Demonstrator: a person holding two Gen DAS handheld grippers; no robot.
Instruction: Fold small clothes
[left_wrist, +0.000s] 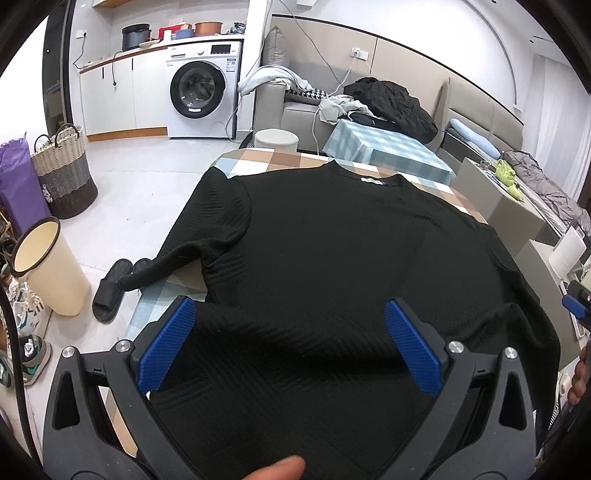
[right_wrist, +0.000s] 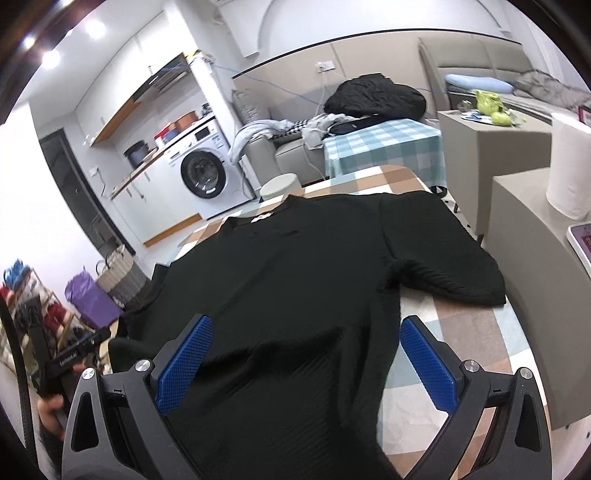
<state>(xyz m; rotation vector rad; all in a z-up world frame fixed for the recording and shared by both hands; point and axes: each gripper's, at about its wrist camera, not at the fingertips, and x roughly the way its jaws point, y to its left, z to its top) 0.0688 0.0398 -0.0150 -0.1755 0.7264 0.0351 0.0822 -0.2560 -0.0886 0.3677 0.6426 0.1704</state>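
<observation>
The black ribbed sweater (left_wrist: 332, 251) lies spread flat, neckline away from the person, on the checked cloth of the worktop (right_wrist: 461, 332), with both sleeves out to the sides and one cuff hanging off the left edge, so no fold looks made yet. The left gripper (left_wrist: 290, 343) and right gripper (right_wrist: 306, 363) hover over the near hem, jaws spread wide and holding nothing. By my reading, the sleeves and body all remain to be folded.

Beyond my work surface I see a white washing machine (left_wrist: 199, 86) against the far wall. A woven laundry basket (left_wrist: 62, 170) and black slippers (left_wrist: 114, 291) sit on the floor.
</observation>
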